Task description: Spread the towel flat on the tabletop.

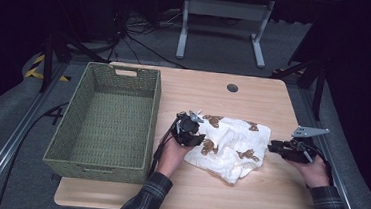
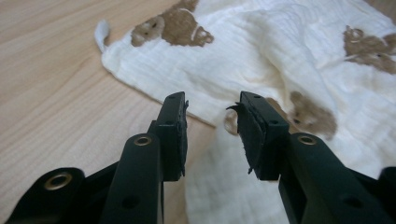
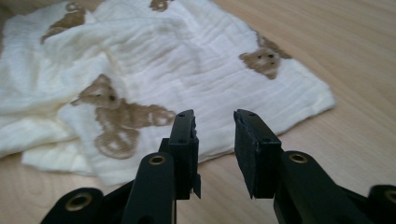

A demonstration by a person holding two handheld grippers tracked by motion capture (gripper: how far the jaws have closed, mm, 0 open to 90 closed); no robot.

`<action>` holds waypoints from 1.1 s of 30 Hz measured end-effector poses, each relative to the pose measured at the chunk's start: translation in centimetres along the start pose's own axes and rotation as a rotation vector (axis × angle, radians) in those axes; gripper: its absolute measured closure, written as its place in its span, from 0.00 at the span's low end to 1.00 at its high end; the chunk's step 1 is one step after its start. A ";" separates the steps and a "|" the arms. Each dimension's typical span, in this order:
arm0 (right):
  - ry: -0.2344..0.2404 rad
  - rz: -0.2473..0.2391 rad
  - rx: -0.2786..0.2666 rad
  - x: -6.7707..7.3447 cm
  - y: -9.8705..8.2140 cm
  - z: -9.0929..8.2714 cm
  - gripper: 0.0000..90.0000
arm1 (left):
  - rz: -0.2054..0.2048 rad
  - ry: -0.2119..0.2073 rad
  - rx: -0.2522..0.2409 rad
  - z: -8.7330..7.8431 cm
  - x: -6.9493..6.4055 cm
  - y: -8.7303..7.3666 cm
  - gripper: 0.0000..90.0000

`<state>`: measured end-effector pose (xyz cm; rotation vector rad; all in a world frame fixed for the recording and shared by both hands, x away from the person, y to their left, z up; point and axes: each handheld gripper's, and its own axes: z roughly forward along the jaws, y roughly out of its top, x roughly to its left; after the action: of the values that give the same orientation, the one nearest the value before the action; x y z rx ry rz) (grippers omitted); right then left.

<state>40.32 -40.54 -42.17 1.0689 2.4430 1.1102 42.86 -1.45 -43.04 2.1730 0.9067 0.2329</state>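
Note:
A crumpled cream cloth with brown bear prints (image 1: 235, 143) lies on the wooden table, right of centre. My left gripper (image 1: 201, 139) rests at the cloth's left edge, pointing right. In the left gripper view the left gripper (image 2: 212, 116) stands open just above the cloth (image 2: 280, 46), with nothing pinched between the pads. My right gripper (image 1: 272, 146) sits at the cloth's right edge, pointing left. Seen from the right gripper view, the right gripper (image 3: 215, 126) is open and hovers before the near hem of the cloth (image 3: 163, 56), apart from it.
A green woven basket (image 1: 152, 127) stands on the table's left part, close beside my left hand. The bare wooden table (image 1: 206, 191) stretches in front of the cloth and behind it. A small round hole (image 1: 232, 87) sits near the far edge.

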 end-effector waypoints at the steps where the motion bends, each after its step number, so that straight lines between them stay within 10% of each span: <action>1: 0.003 -0.008 0.007 0.3 -0.2 0.0 0.77 | -0.006 -0.007 0.003 -0.1 -0.2 -0.2 0.69; 23: 0.229 -0.163 0.066 9.0 -0.9 2.8 0.77 | 0.068 -0.044 0.067 -0.6 -2.9 -4.0 0.60; 33: 0.192 -0.225 0.136 10.0 -1.0 4.0 0.96 | 0.090 -0.034 0.075 -0.4 -2.9 -3.9 0.59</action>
<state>34.79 -31.66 -44.90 0.7274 2.7417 1.0285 38.46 -1.38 -45.21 2.2836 0.8111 0.2079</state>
